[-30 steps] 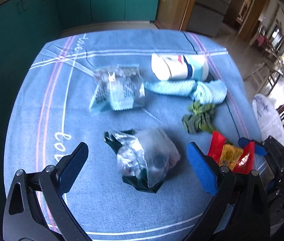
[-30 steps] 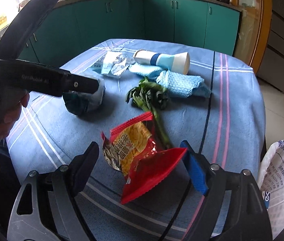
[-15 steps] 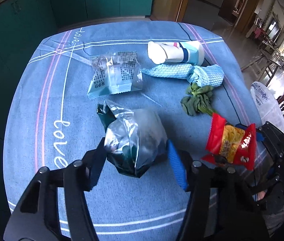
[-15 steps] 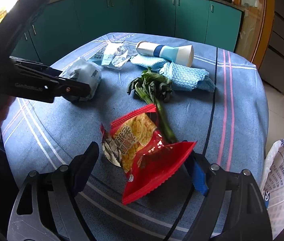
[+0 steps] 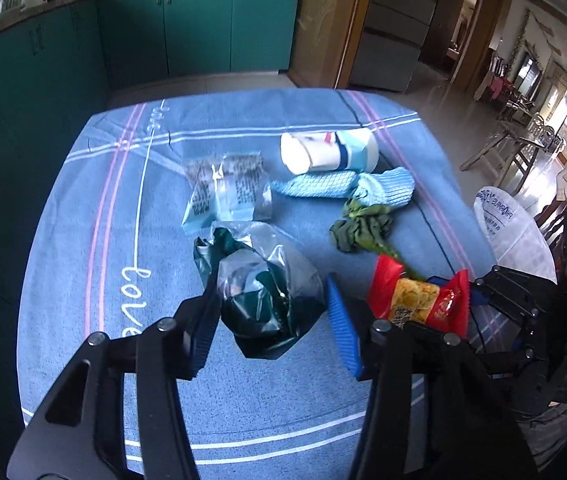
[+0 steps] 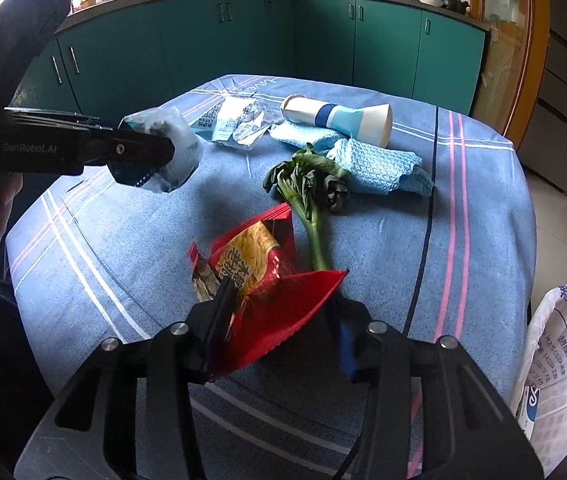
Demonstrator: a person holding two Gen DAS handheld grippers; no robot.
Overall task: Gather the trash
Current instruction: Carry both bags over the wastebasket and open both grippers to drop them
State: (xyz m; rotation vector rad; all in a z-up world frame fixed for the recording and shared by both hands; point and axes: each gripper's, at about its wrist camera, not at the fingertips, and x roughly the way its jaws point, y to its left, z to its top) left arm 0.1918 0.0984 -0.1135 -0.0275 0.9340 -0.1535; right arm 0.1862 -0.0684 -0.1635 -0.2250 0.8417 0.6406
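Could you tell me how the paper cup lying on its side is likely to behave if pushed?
The white and blue paper cup would probably roll in a curve, since it is tapered. It looks light and thin, so a squeeze may crush it. The blue woven cloth beside it might stop it.

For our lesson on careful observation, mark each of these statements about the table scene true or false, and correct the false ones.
1. The left tongs grip a crumpled clear and dark green plastic bag. True.
2. The white and blue paper cup stands upright. False: it lies on its side.
3. The red crinkly snack packet sits between the right tongs. True.
4. The wilted green leafy vegetable lies inside the white printed sack. False: it lies on the blue striped tablecloth.
5. The light blue waffle cloth lies next to the cup. True.
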